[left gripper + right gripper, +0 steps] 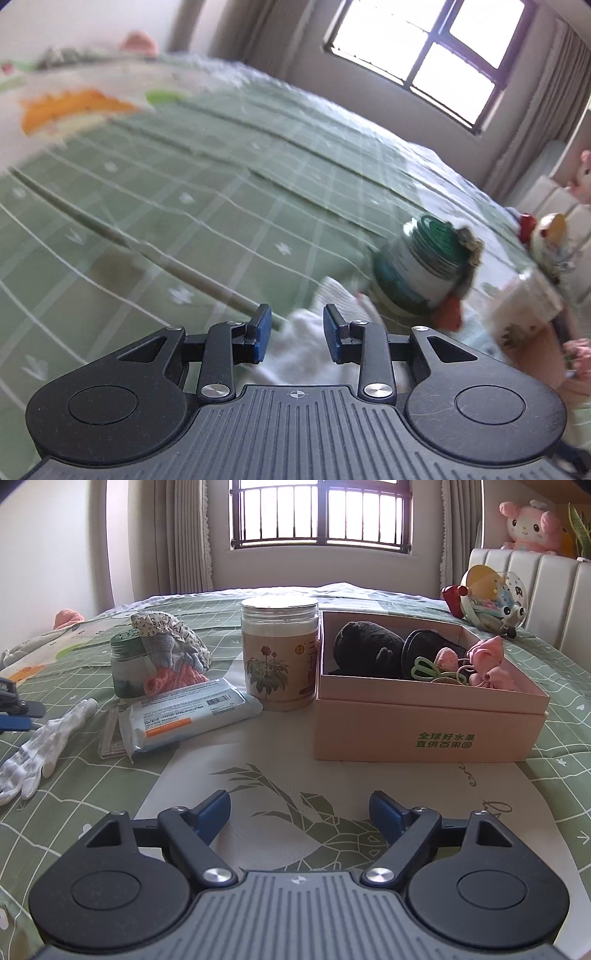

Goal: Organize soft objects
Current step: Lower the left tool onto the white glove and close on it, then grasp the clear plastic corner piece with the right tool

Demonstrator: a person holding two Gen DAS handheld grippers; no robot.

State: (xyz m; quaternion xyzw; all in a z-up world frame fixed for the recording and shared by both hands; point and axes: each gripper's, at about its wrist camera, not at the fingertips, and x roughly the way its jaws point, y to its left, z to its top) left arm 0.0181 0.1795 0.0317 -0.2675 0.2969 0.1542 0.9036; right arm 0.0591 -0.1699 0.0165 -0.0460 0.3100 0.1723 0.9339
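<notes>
both tongs gape empty: left tongs (pixel 297 334) over white glove (pixel 40 744), right tongs (pixel 299 812) facing pink box (pixel 424 731).

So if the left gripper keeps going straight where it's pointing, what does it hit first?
Most likely the white knitted glove lying on the green checked bedspread: it sits right ahead between the left gripper's parted blue pads. The frame is blurred, so depth is uncertain.
</notes>
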